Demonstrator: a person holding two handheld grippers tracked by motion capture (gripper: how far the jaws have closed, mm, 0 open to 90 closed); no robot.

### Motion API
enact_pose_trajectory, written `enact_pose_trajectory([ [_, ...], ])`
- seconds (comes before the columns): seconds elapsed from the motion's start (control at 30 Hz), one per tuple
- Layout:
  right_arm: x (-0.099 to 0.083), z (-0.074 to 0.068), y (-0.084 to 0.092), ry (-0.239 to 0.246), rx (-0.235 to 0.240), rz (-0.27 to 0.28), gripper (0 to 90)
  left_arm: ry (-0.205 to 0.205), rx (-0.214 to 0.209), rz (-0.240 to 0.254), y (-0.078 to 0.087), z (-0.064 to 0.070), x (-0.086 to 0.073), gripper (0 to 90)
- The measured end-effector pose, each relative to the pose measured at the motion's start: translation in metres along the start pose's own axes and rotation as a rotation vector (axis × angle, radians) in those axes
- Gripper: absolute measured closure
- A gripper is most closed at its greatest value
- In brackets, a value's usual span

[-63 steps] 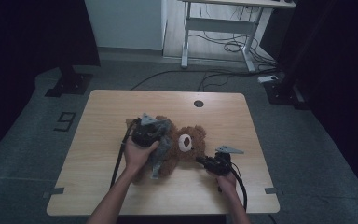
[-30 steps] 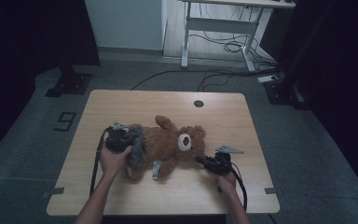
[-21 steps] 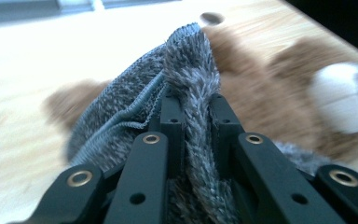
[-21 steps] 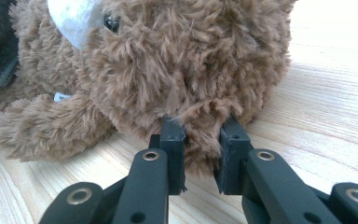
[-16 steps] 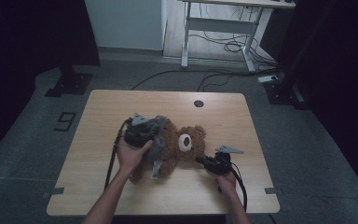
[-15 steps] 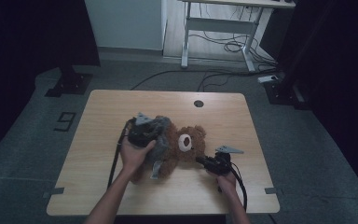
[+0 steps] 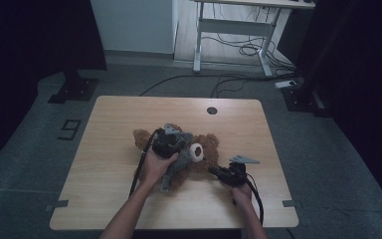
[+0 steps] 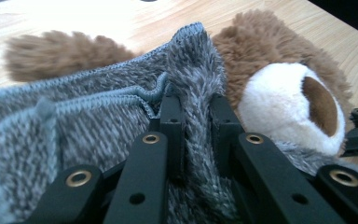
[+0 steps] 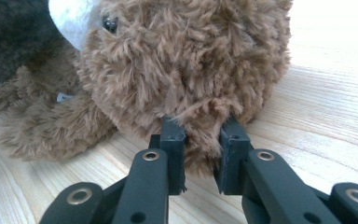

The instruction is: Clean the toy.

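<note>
Left hand-held gripper (image 8: 193, 116) pinches the grey knit garment (image 8: 98, 121); right hand-held gripper (image 9: 200, 140) clamps the teddy bear (image 9: 186, 60)'s fur, which may slip free.

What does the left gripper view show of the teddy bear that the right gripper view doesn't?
The left gripper view shows a grey knitted garment bunched over the teddy bear, a fold of it pinched in the left gripper, plus the bear's pale muzzle with its brown nose. The right gripper view shows the right gripper clamped on a tuft of brown fur at the bear's head, one dark eye, and a limb resting on the table. Both show the bear's brown fur and the wooden table.
</note>
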State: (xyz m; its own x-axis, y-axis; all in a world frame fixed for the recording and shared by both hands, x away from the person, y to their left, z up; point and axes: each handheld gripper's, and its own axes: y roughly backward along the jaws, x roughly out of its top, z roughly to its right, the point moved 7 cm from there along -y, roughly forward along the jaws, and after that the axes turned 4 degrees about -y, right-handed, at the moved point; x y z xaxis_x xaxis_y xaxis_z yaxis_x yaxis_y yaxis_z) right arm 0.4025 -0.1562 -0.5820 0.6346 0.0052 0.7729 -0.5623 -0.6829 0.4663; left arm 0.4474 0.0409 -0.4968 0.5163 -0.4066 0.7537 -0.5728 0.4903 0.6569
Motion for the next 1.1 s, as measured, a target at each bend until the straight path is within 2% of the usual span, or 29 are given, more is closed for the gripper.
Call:
enact_pose_trajectory([
  [0.1,0.000,0.000,0.000,0.000,-0.001,0.000,76.2,0.026,0.017,0.020,0.010,-0.012,-0.003,78.8],
  [0.27,0.000,0.001,-0.001,0.003,-0.004,-0.002,76.2,0.066,0.081,0.030,0.028,-0.039,-0.014,78.9],
  [0.43,0.000,0.000,-0.001,0.000,-0.005,-0.002,76.2,0.120,0.156,-0.006,0.038,-0.073,-0.039,78.9],
  [0.57,0.000,0.000,-0.001,-0.003,-0.003,0.001,76.2,0.177,0.173,-0.035,0.040,-0.094,-0.065,78.9],
  [0.7,0.000,0.000,-0.001,-0.002,-0.004,0.001,76.2,0.183,0.180,-0.039,0.043,-0.098,-0.075,78.8],
  [0.93,-0.001,0.001,-0.001,-0.002,-0.008,-0.003,76.2,0.178,0.182,-0.037,0.046,-0.097,-0.074,78.8],
  [1.0,-0.001,0.001,-0.001,-0.002,-0.008,-0.004,76.2,0.176,0.183,-0.027,0.048,-0.096,-0.072,78.6],
  [1.1,-0.001,0.001,-0.001,-0.001,-0.009,-0.005,76.2,0.178,0.183,0.015,0.056,-0.092,-0.063,78.5],
])
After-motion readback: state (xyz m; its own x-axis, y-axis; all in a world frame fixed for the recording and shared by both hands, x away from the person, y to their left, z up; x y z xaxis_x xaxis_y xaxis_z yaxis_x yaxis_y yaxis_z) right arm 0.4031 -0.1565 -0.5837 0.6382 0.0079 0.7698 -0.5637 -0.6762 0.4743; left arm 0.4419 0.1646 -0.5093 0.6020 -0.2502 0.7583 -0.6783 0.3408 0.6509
